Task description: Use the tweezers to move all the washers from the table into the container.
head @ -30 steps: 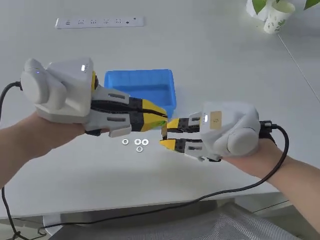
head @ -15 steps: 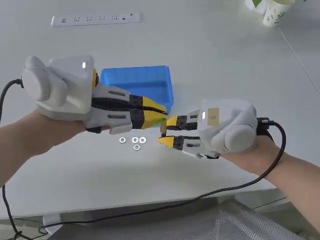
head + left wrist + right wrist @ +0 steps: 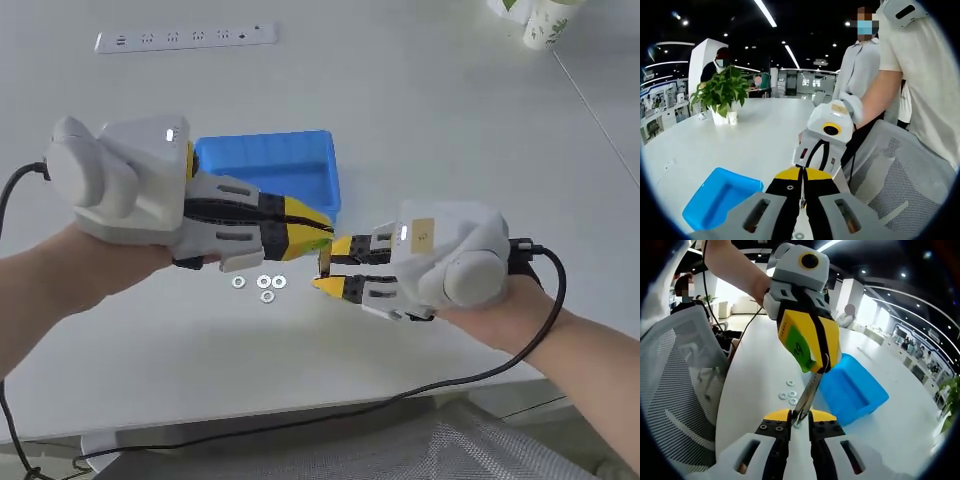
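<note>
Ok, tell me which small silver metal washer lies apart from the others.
The leftmost silver washer in the head view; a gap separates it from the clustered three.

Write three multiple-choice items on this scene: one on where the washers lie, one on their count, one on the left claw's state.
1. The washers lie: A on the table, outside the container; B inside the container; C on a plate.
2. Washers counted: A two; B seven; C four.
3. The left claw is: A wide open; B shut on the tweezers; C shut on a washer.
Answers: A, the head view shows them on bare table; C, four rings show; B, the right gripper view shows the tweezers pinched.
</note>
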